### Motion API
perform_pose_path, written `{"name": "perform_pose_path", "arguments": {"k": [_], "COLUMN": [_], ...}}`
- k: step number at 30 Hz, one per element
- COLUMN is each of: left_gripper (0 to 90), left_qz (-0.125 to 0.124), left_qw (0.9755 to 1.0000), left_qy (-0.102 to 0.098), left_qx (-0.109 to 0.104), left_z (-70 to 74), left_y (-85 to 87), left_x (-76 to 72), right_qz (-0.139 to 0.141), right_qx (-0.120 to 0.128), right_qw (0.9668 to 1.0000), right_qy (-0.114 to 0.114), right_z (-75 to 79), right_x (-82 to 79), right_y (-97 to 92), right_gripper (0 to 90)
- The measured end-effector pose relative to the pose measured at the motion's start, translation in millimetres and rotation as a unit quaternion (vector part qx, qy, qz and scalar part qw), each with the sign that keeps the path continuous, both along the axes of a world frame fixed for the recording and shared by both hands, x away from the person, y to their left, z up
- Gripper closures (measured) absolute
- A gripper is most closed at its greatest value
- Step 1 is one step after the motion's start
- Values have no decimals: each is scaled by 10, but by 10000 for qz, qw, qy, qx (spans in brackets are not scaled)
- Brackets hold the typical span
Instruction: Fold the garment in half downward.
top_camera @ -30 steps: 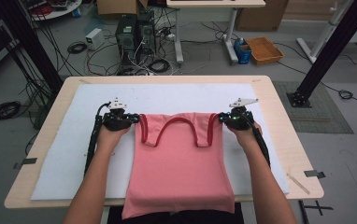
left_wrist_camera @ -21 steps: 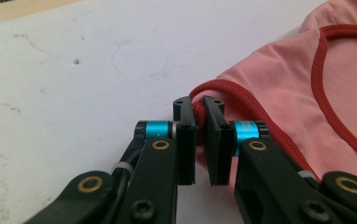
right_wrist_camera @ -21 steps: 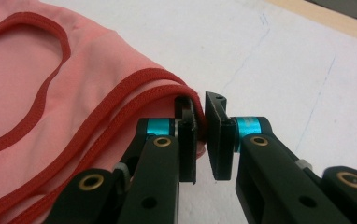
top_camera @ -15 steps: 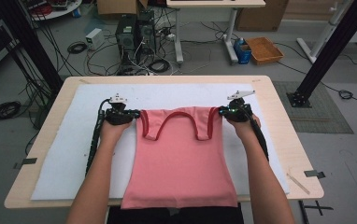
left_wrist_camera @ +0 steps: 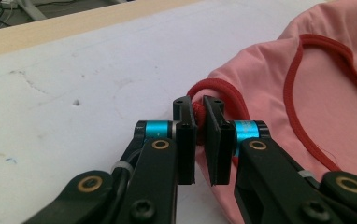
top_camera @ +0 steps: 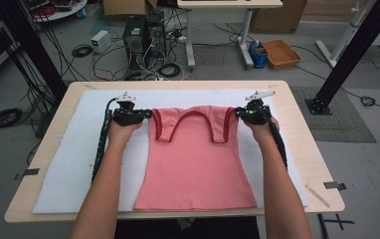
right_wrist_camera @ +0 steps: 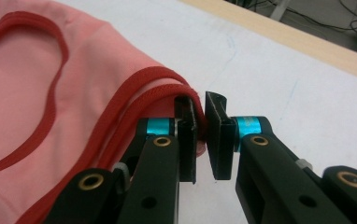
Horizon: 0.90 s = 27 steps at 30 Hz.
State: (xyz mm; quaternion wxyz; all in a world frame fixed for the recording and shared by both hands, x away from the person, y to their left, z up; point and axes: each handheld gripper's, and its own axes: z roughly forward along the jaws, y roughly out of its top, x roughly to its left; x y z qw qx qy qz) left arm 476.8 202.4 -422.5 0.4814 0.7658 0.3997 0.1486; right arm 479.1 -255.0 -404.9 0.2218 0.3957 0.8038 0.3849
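A pink tank top [top_camera: 195,164] with red trim lies flat on the white mat [top_camera: 63,164], its straps toward the far side. My left gripper [top_camera: 147,114] is at the top's left shoulder, shut on the red-edged strap [left_wrist_camera: 200,95]. At the right shoulder my right gripper [top_camera: 238,113] is shut on the other strap [right_wrist_camera: 186,91]. In the left gripper view the jaws [left_wrist_camera: 197,105] pinch a bunched red hem, with pink cloth [left_wrist_camera: 317,93] to their right. In the right gripper view the gripper [right_wrist_camera: 200,105] holds the doubled red edge, and the pink cloth [right_wrist_camera: 50,93] spreads to the left.
The mat covers most of a wooden table [top_camera: 307,144]. A thin wooden stick [top_camera: 317,195] lies near the front right corner. Bare mat lies left and right of the top. Beyond the far edge are computer towers [top_camera: 143,35] and cables on the floor.
Both grippers have moved away from the person toward the far edge, dragging the tank top's shoulders and hem with them. The cloth lies slightly more stretched out.
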Motion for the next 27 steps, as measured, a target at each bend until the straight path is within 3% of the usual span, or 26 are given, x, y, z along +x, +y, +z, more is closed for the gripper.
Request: {"name": "perform_pose_path", "arguments": {"k": [5, 16, 27], "left_gripper": [834, 834, 832], "left_qz": [-60, -265, -589], "left_qw": [9999, 9986, 9951], "left_qy": [-121, -452, -777], "left_qx": [16, -98, -182], "left_z": [21, 137, 296], "left_y": [7, 52, 90], "left_x": [-77, -351, -641], "right_qz": [81, 382, 642], "right_qx": [153, 291, 459], "right_qw": [9998, 9982, 9952], "right_qy": [-65, -359, -574], "right_z": [-14, 142, 189], "right_x": [-92, -328, -570], "right_y": [-41, -84, -146], "right_gripper": [837, 836, 834]}}
